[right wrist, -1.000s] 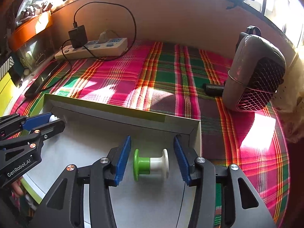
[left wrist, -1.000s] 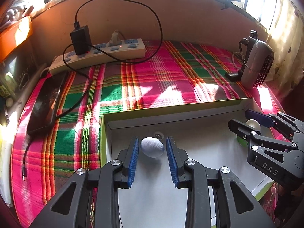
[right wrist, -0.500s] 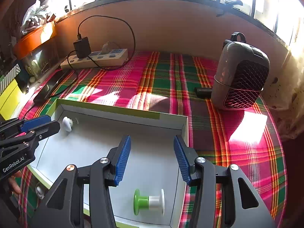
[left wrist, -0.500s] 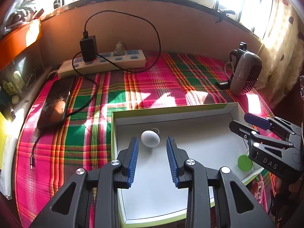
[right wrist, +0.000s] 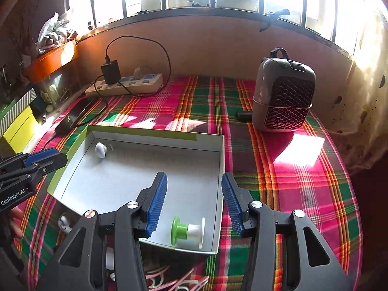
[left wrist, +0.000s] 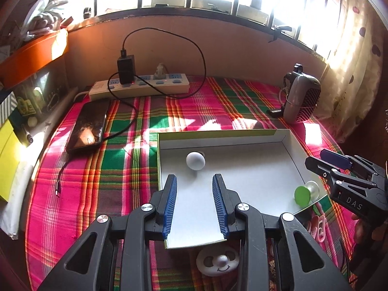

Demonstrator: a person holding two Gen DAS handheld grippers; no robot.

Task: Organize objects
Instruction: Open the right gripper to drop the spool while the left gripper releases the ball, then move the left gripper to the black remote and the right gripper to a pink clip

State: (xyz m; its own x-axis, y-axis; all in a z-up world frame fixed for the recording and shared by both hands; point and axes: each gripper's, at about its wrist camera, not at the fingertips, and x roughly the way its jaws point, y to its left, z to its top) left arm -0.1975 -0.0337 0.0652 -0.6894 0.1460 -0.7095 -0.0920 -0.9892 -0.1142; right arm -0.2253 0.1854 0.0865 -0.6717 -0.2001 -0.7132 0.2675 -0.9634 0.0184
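Both tongs hang above the shallow white box point(left wrist: 294, 155) with their blue-padded fingers spread and nothing between them. Left tongs point(left wrist: 195, 205) point forward over the box's near left part, raised clear of its floor, level and aimed toward the far wall; the white egg-shaped piece point(left wrist: 195, 160) lies on the box floor just ahead of the fingertips, close to the far left corner. Right tongs point(right wrist: 194, 203) sit over the near right corner of the same box point(right wrist: 221, 169), one finger above the floor and the other out past the right wall, over the plaid cloth point(right wrist: 291, 194). Below and between these fingers the green-and-white spool point(right wrist: 188, 230) lies on its side on the box floor, near the right wall and front edge. In the left view the right tongs show at the right edge, and the person's fingers can be made out beneath them; in the right view the left tongs show at the left edge. Outside the box's near edge, a white smiley-faced disc point(left wrist: 217, 260) and pale pink clips point(left wrist: 317, 226) lie on the cloth. Farther back are a power strip point(left wrist: 138, 87), a dark phone point(left wrist: 87, 126) and a small grey fan heater point(right wrist: 283, 97).
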